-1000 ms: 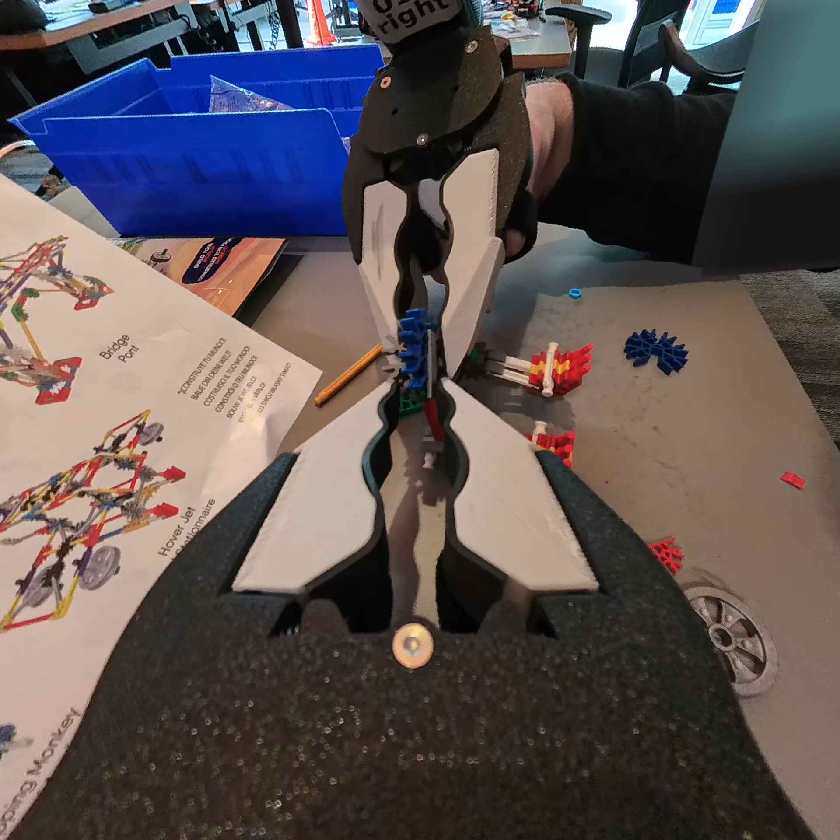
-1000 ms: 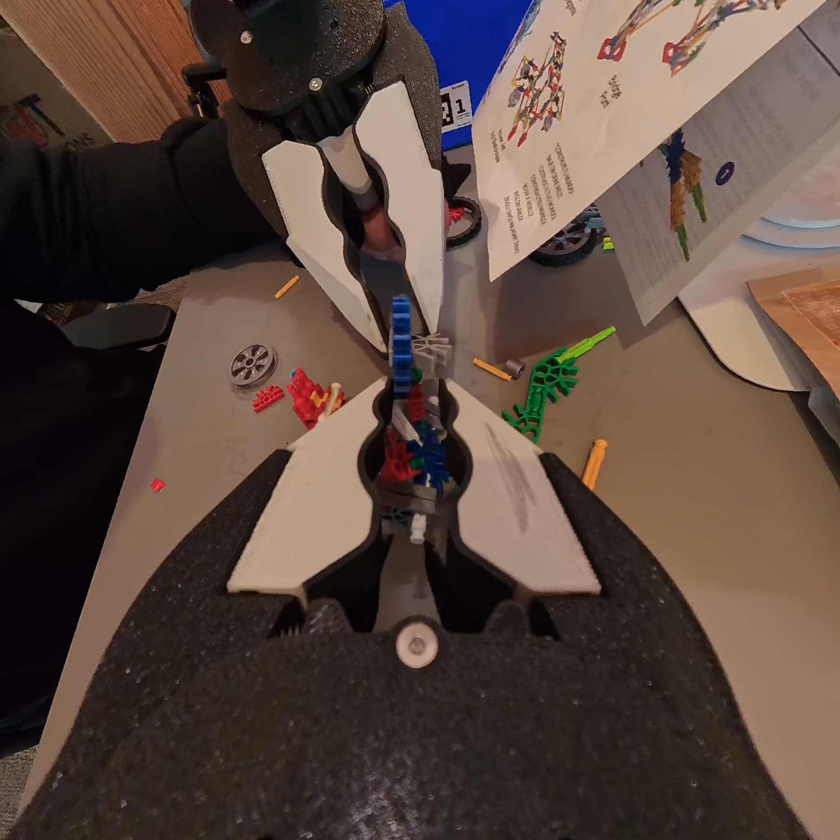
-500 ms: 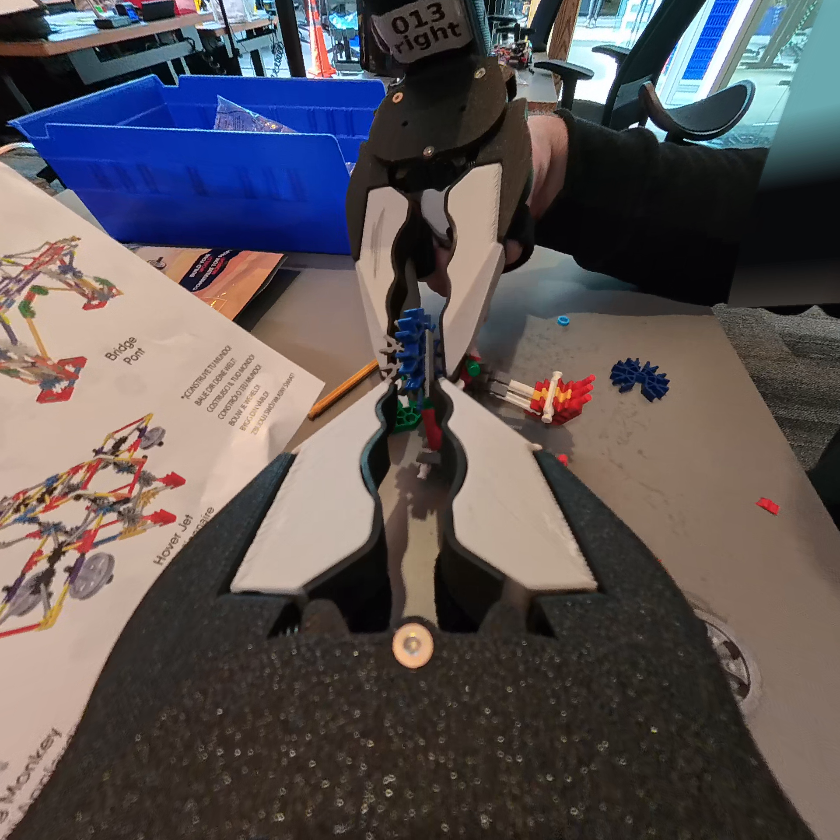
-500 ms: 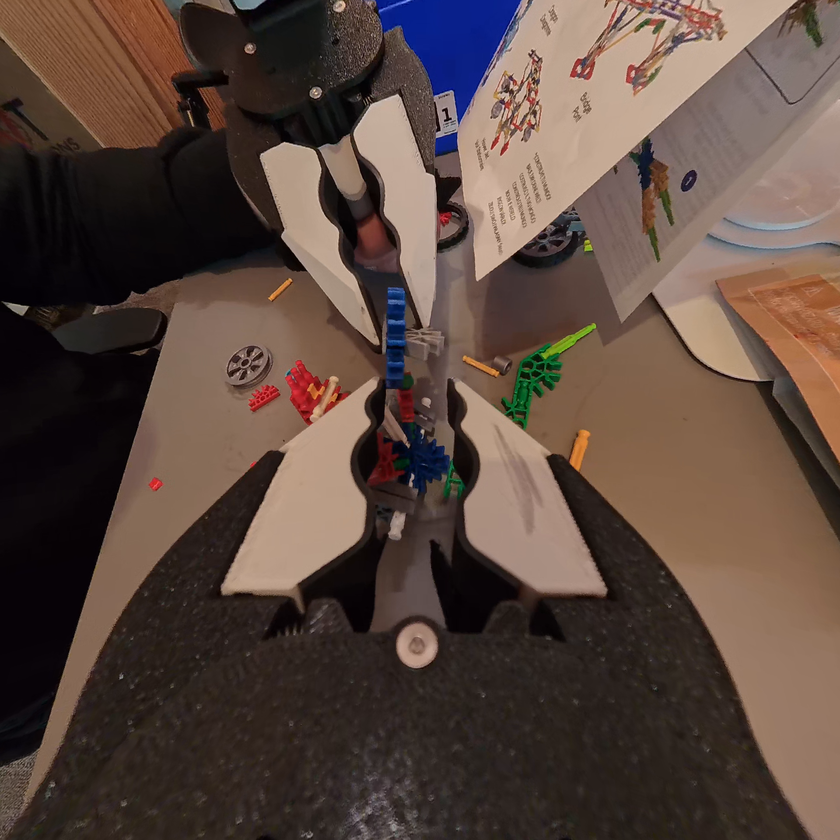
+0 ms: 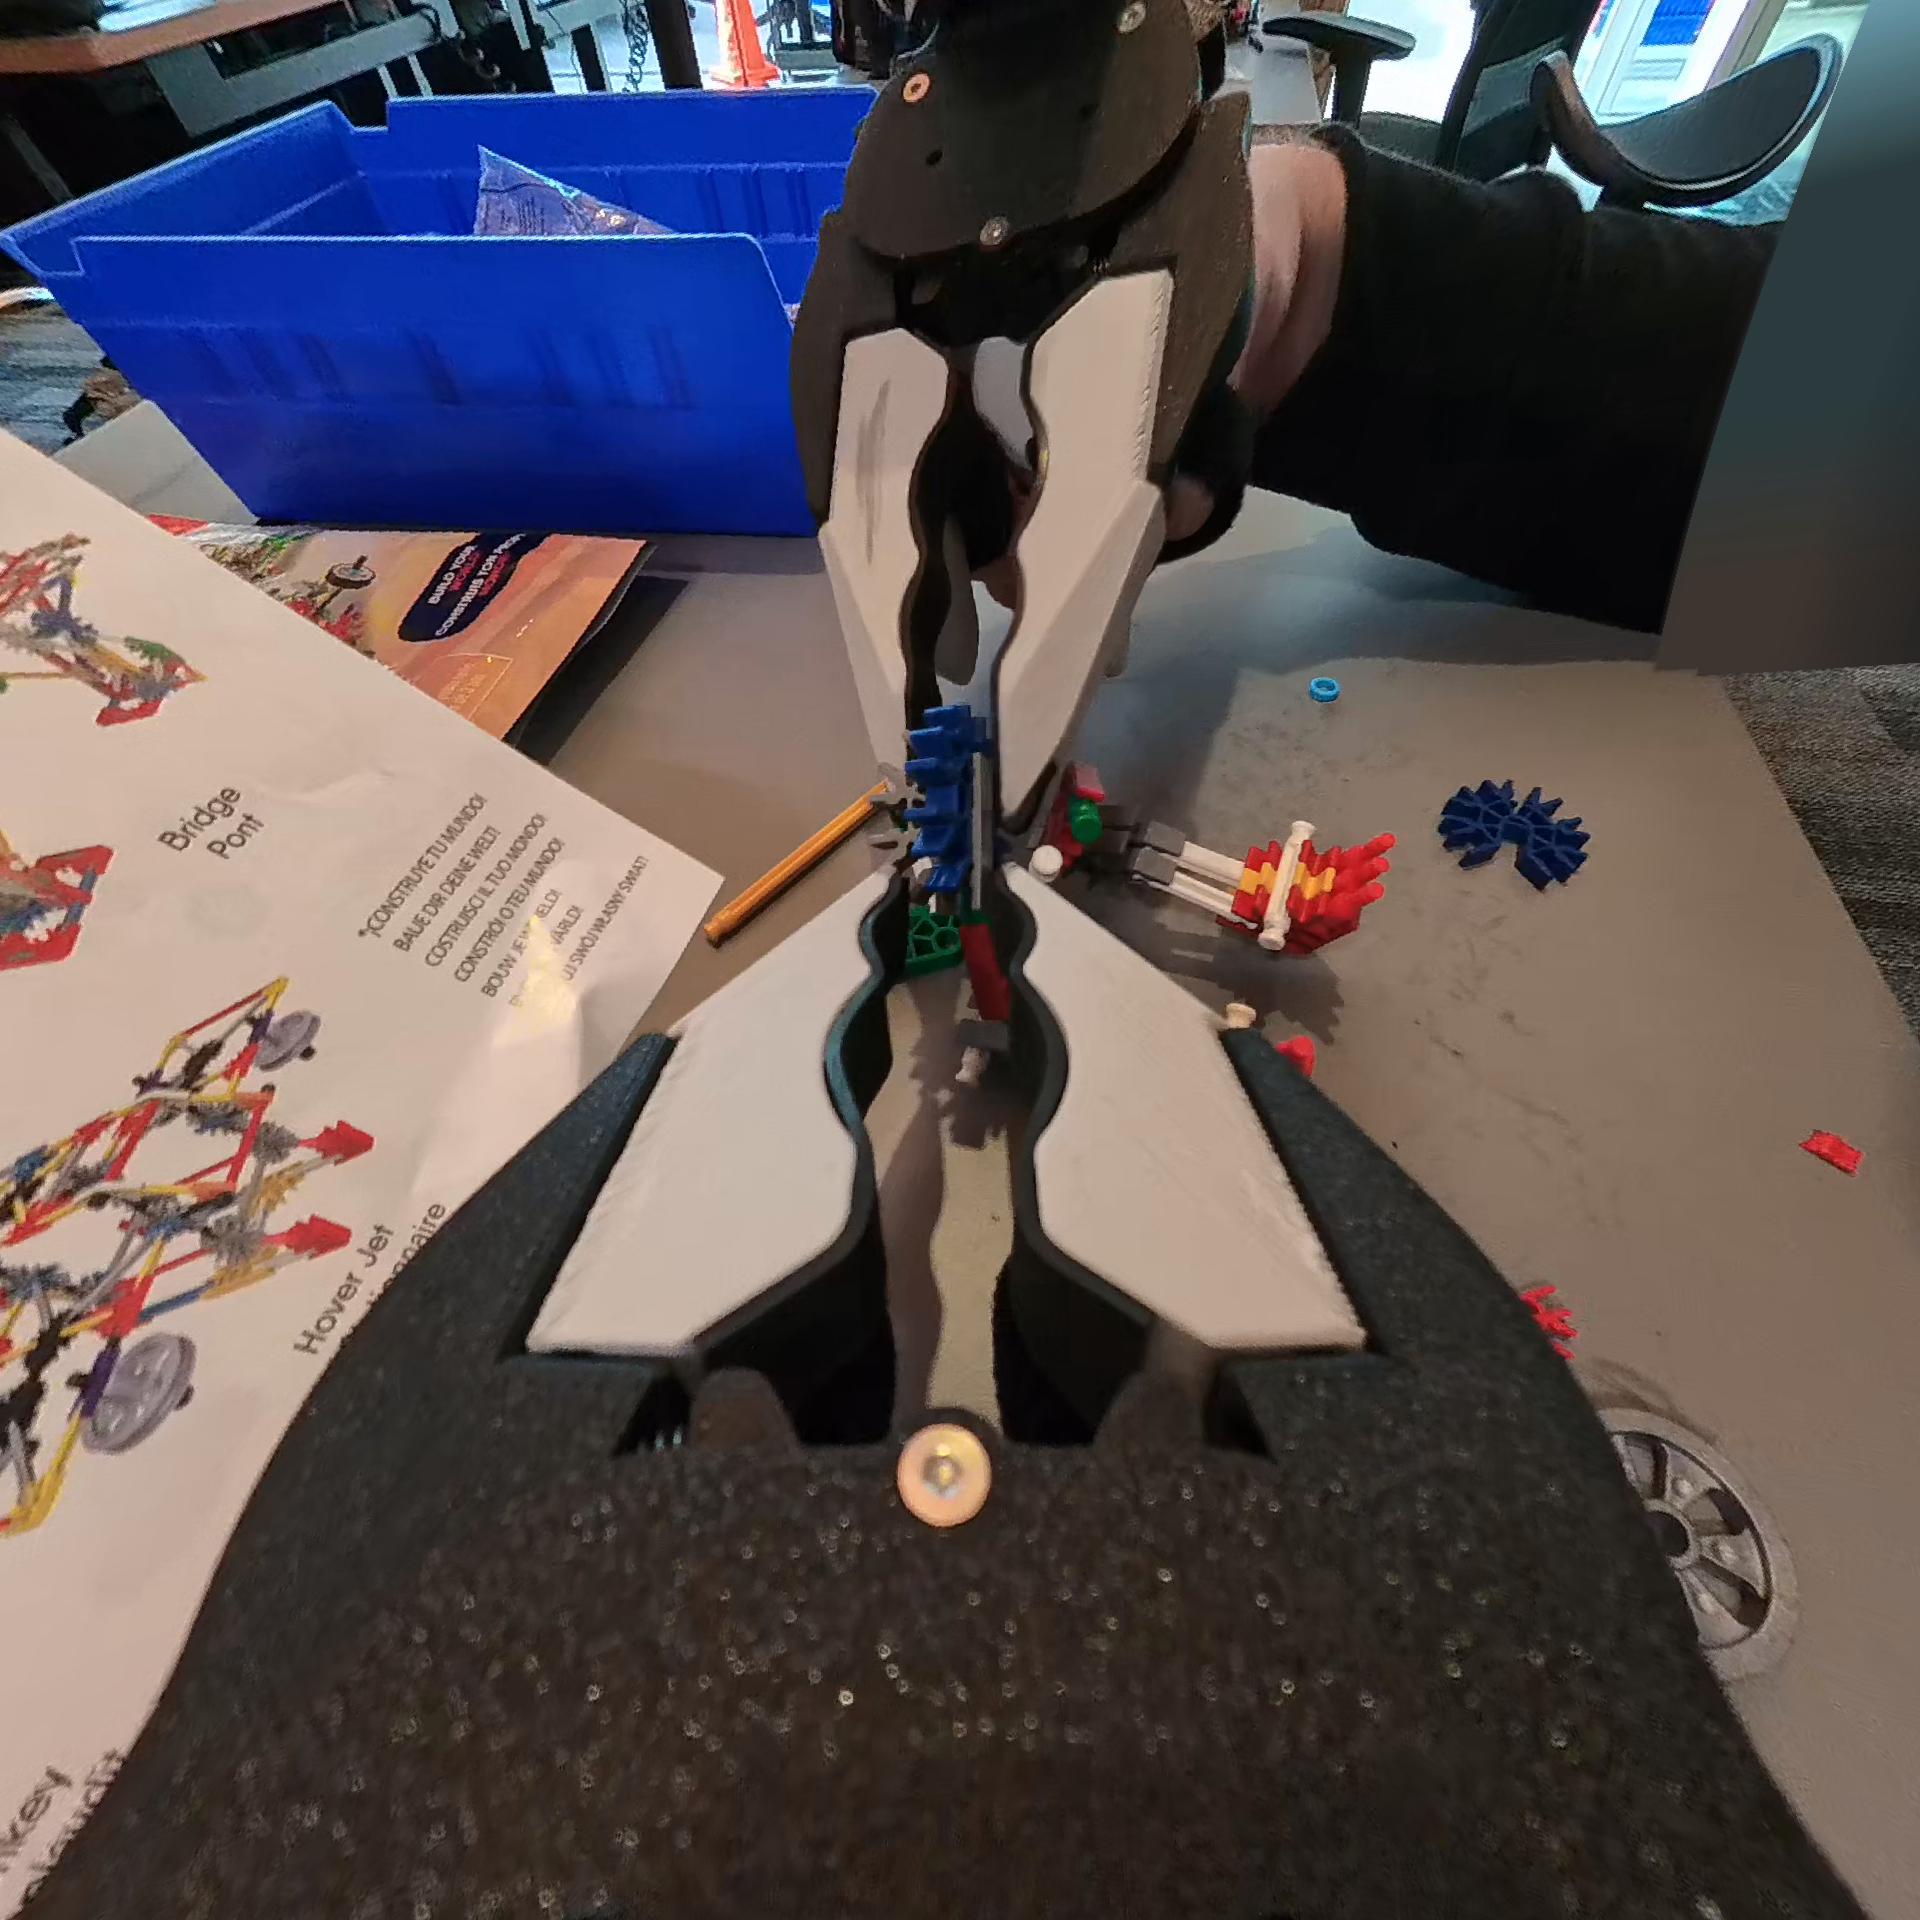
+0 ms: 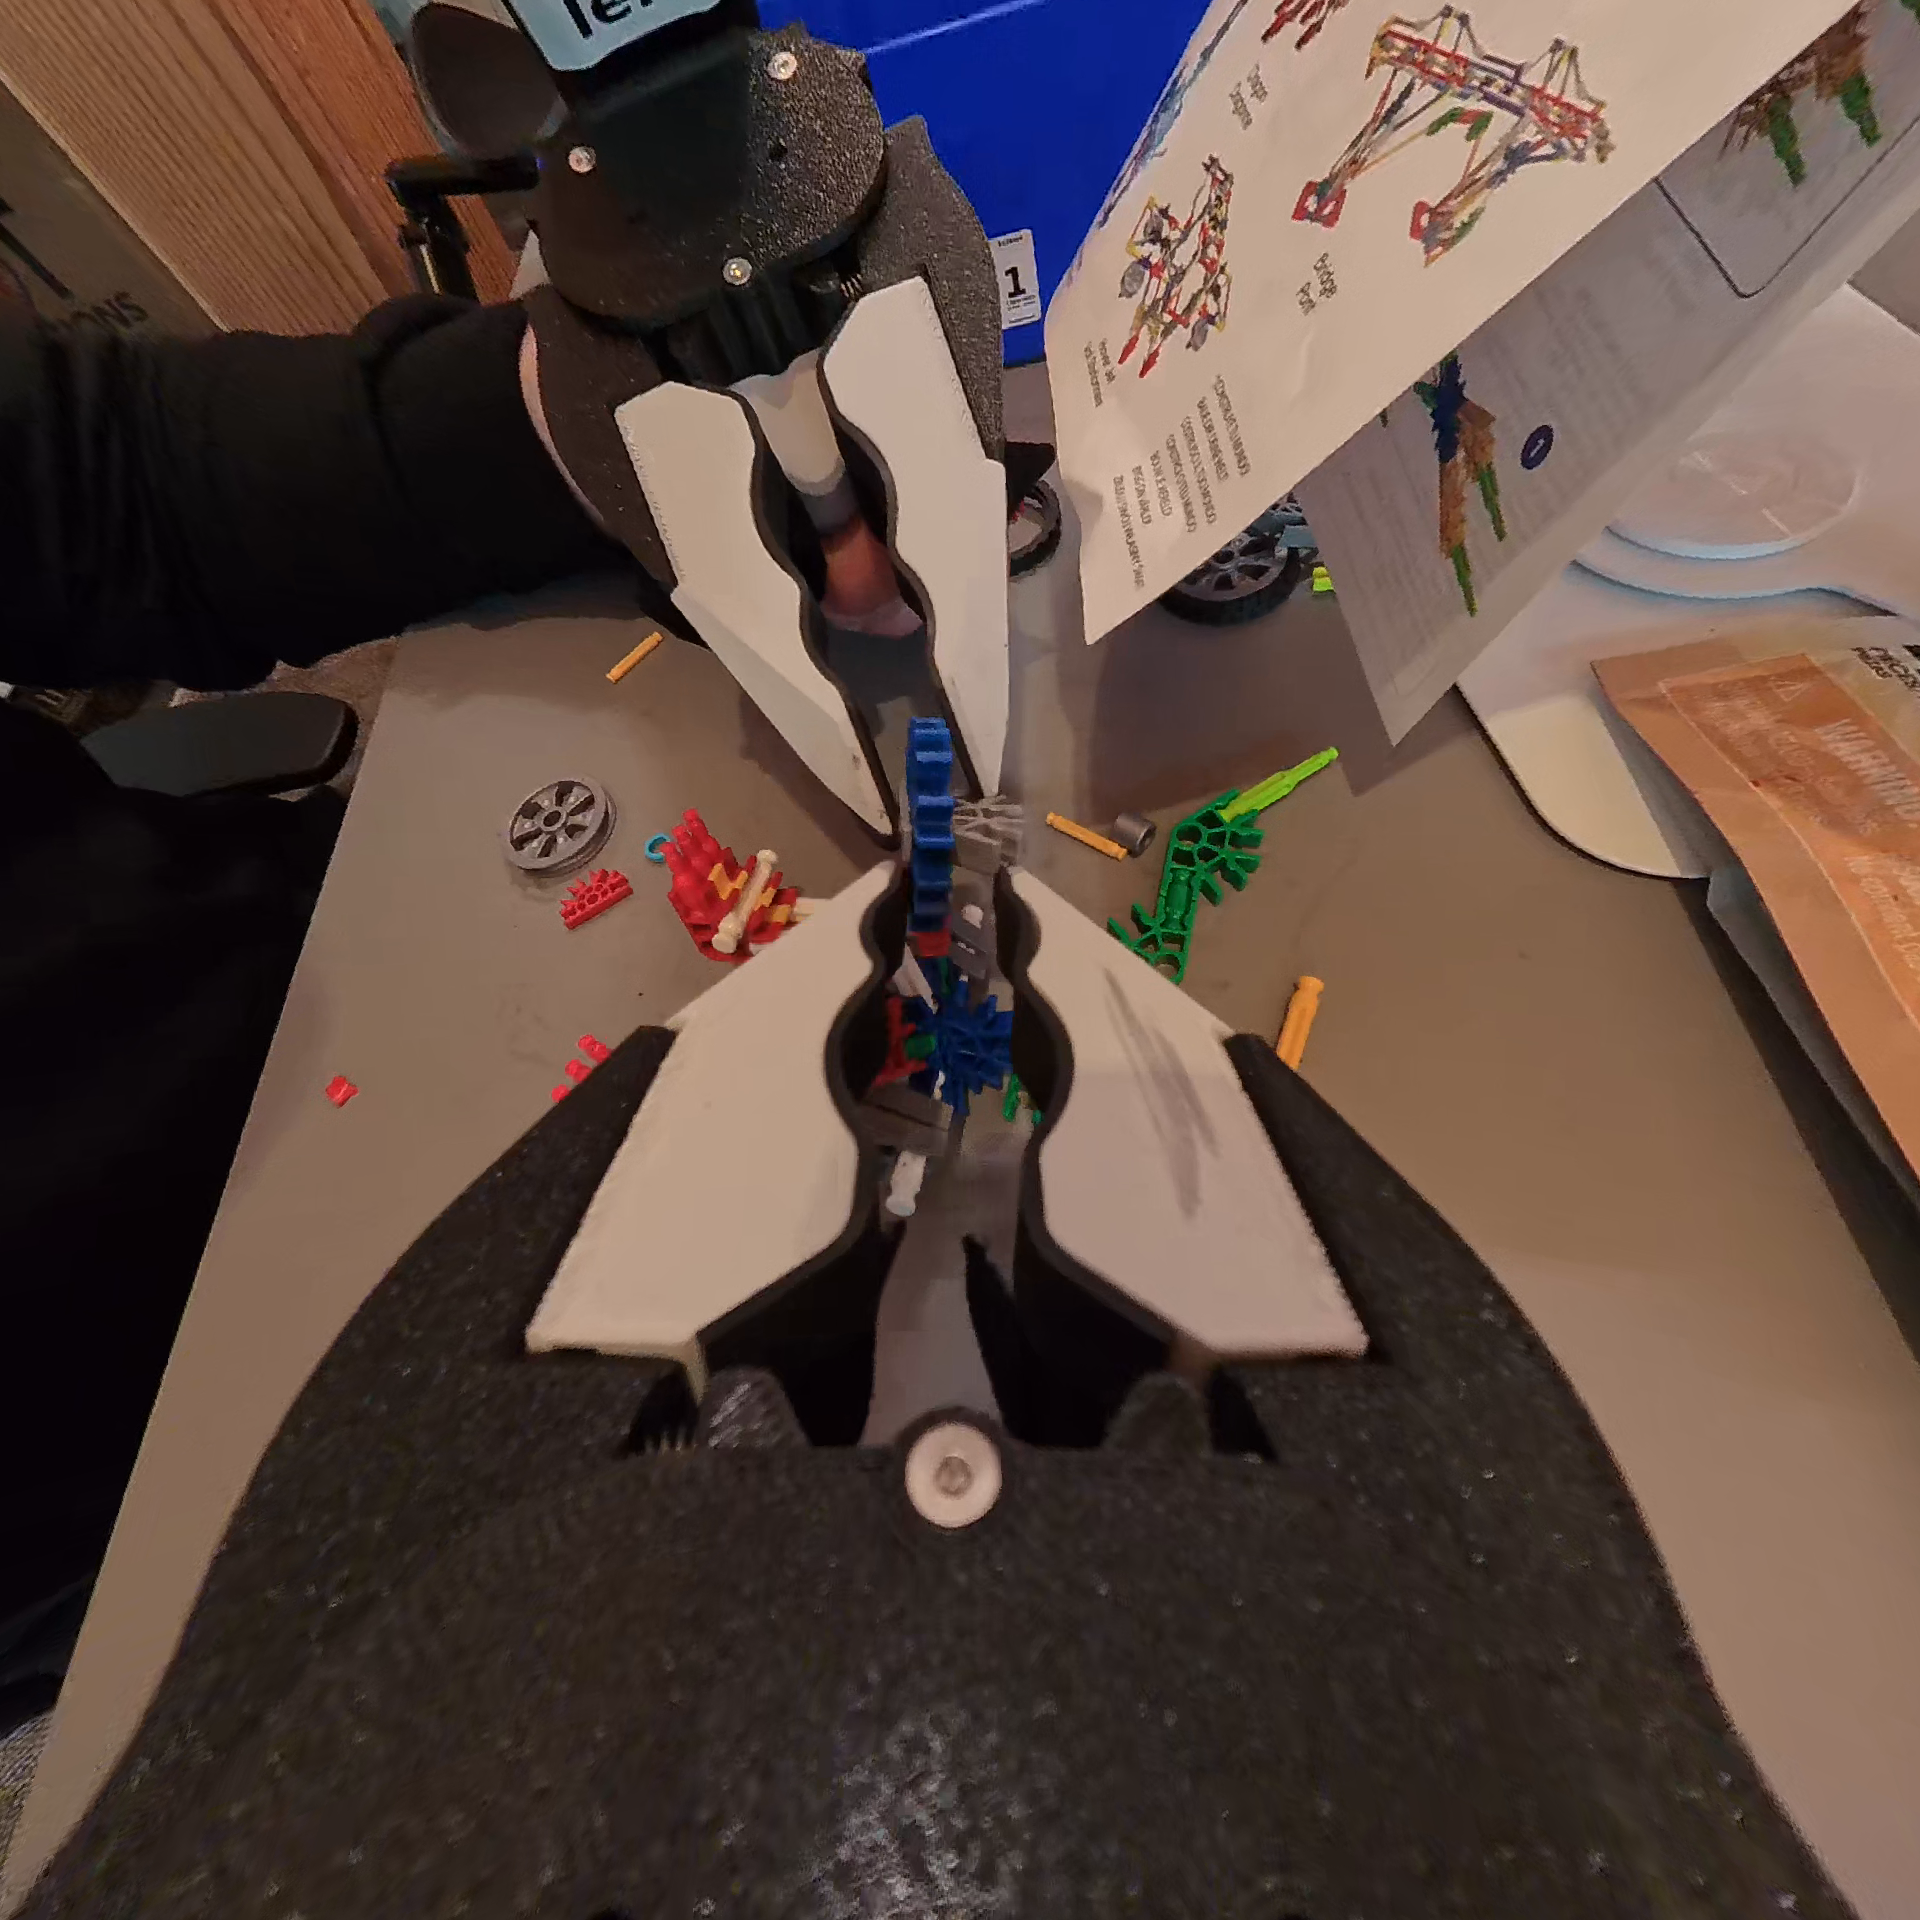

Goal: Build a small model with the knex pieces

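I'm working in what looks like an office or lab workspace. I'm leaning over a grey table littered with plastic construction-toy pieces and printed instruction sheets, a blue storage bin standing at its far edge. Beyond it I'm seeing black office chairs, more desks and an orange cone.

A grey table, scuffed, is strewn with small plastic building pieces: a red and white cluster, a blue snowflake connector, a grey wheel, a green connector chain. A printed instruction sheet and a blue bin are also set on it.
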A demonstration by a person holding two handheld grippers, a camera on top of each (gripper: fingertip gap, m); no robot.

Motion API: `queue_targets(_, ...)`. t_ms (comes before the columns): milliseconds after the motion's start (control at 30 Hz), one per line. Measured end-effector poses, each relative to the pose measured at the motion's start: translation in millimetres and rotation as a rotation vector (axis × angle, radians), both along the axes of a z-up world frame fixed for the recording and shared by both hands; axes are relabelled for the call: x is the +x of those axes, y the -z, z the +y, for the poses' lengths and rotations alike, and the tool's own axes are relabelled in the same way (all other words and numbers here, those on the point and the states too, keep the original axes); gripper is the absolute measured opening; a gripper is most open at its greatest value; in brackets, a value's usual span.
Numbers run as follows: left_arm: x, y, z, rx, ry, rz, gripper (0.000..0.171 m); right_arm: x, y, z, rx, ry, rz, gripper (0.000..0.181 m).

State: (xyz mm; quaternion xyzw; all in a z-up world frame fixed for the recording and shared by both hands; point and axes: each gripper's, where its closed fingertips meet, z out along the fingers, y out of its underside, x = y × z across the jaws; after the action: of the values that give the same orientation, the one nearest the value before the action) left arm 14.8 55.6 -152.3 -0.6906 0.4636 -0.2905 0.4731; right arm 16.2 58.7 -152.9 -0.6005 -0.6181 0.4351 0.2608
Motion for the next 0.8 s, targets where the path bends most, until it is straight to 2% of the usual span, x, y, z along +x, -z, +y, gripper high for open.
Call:
queue_targets(200,-1.6,0.1,0.7,0.003,-0.007,0.008,0.015,-1.5,-0.6,-0.3,-0.013,-0.002,0.011,0.014)
queue_targets(233,-2.2,0.5,0.6,-0.013,-0.008,0.005,0.018,-1.5,-0.9,-1.8,-0.022,-0.011,0.014,0.006)
queue_targets(467,-3.1,8.4,1.3,-0.029,-0.009,0.035,0.013,-1.7,-0.4,-0.7,-0.035,-0.003,0.014,0.005)
queue_targets(800,-0.6,12.8,3.1,-0.017,-0.020,0.069,0.016,-1.9,-5.3,4.0,-0.078,0.020,0.046,0.005)
